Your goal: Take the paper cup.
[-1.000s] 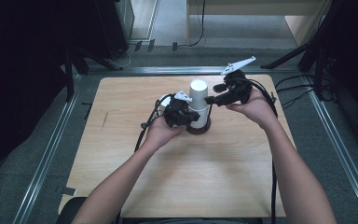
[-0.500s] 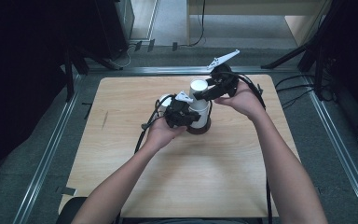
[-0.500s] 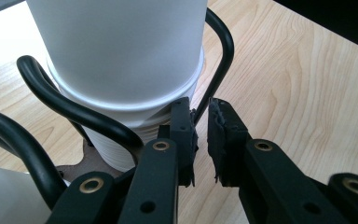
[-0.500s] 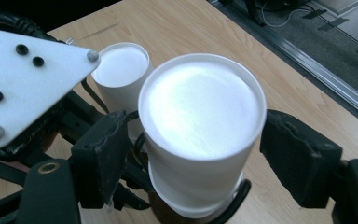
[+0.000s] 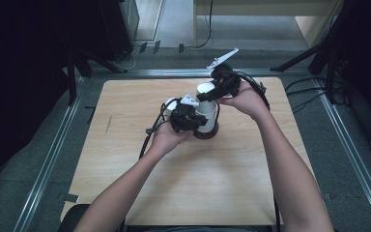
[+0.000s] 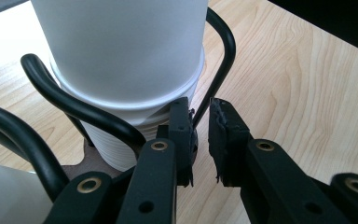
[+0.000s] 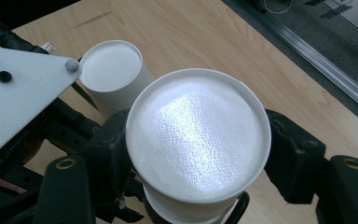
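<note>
A pale wooden table point(image 5: 212, 179) sat inside a metal rail frame point(image 5: 48, 159) on grey floor point(image 5: 24, 203). A short dark mark point(image 5: 108, 124) showed on the tabletop near its left edge. Beyond the far rail, cables point(image 5: 203, 34) ran over the floor, with more cables point(image 5: 309, 92) at the right. A light wooden panel point(image 5: 265, 8) stood at the back.

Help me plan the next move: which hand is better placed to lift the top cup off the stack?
The right. Its fingers flank the upside-down top cup, having just been closing. The left gripper is shut low on the black wire holder, apparently steadying it.
</note>
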`<state>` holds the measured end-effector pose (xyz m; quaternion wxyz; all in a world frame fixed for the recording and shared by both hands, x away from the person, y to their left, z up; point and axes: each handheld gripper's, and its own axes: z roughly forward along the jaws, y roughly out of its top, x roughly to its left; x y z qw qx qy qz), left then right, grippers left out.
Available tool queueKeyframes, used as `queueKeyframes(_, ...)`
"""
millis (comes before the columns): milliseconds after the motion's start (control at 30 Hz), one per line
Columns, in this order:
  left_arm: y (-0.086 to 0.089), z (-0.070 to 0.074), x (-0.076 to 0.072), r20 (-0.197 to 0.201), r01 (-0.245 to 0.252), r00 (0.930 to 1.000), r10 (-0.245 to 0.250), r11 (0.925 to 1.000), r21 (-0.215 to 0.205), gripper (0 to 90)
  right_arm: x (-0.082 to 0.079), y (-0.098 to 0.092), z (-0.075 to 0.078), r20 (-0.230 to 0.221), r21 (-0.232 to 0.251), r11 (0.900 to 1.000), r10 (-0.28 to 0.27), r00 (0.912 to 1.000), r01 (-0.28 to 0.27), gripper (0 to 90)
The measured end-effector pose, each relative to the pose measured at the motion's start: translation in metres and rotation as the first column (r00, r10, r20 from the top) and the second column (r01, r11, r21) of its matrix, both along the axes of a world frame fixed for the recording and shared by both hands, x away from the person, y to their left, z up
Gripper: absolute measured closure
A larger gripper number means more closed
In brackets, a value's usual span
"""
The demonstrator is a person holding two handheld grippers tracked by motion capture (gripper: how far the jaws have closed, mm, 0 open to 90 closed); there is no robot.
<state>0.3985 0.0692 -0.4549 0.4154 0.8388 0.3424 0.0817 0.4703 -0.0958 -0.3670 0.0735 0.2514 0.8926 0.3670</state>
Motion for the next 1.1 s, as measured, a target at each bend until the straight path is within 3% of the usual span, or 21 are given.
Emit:
queueKeyframes(233, 0.000, 0.000, 0.000, -0.001, 0.002, 1.0000, -0.002, 1.0000, -0.003, 79.0, 0.000, 0.001, 0.004, -0.006, -0.021, 1.000, 0.005, 1.0000, -0.005, 32.7)
queueKeyframes(767, 0.001, -0.001, 0.000, 0.000, 0.009, 1.0000, -0.009, 0.9999, -0.008, 78.3, -0.004, -0.004, 0.033, -0.023, 0.009, 1.000, -0.010, 0.9997, 0.010, 33.3)
queueKeyframes(1100, 0.003, -0.001, 0.000, 0.005, 0.009, 0.9999, -0.009, 0.9999, -0.009, 77.9, -0.009, -0.007, 0.052, -0.004, 0.023, 1.000, -0.008, 1.0000, 0.008, 33.3)
